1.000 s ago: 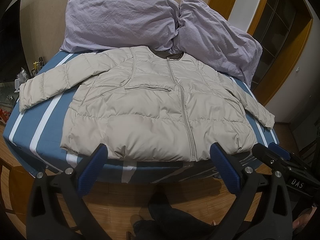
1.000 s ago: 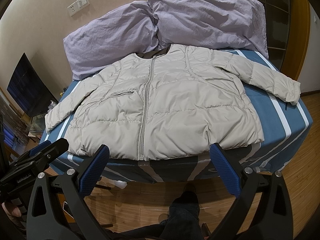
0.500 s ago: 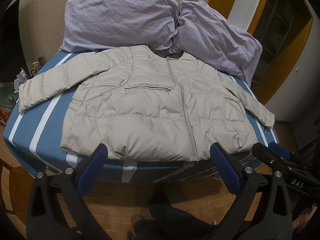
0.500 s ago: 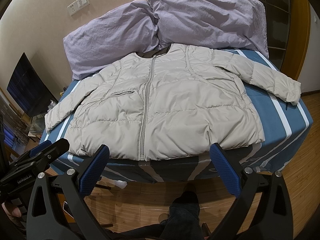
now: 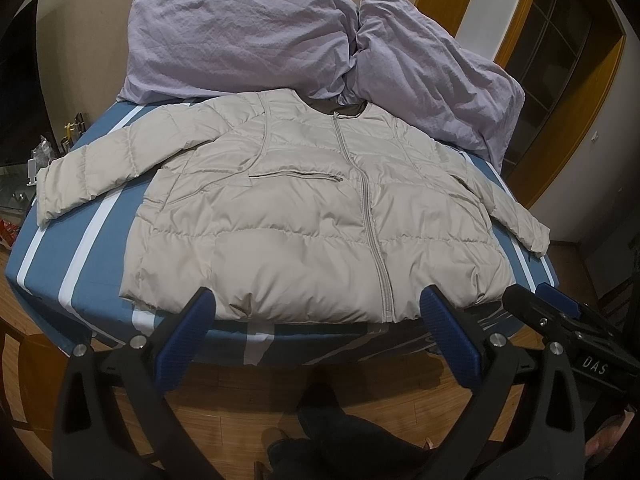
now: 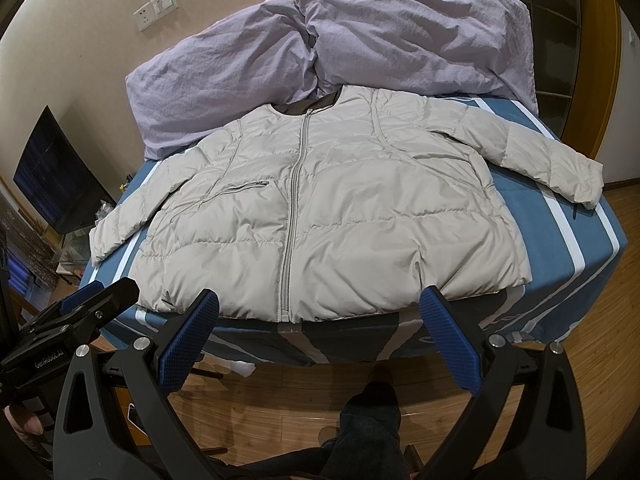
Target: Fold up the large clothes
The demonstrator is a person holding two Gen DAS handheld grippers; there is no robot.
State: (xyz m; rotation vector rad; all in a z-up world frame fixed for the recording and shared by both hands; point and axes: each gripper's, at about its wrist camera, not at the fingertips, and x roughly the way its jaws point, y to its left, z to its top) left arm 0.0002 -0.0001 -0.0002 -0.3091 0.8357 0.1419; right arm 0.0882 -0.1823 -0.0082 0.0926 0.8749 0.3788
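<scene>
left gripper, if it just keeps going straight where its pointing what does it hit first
Most likely the bottom hem of the beige puffer jacket, near its zipper, at the bed's near edge. The left gripper is open and holds nothing, and nothing shows between it and the hem. Depth is hard to judge.

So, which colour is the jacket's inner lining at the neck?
Dark grey-brown lining, seen best in the right wrist view.

White letters "DAS" stand on the right gripper (image 5: 560, 320) body, seen at near right. The left gripper (image 6: 92, 300) body carries small white print, roughly "GenRobot.AI".
</scene>
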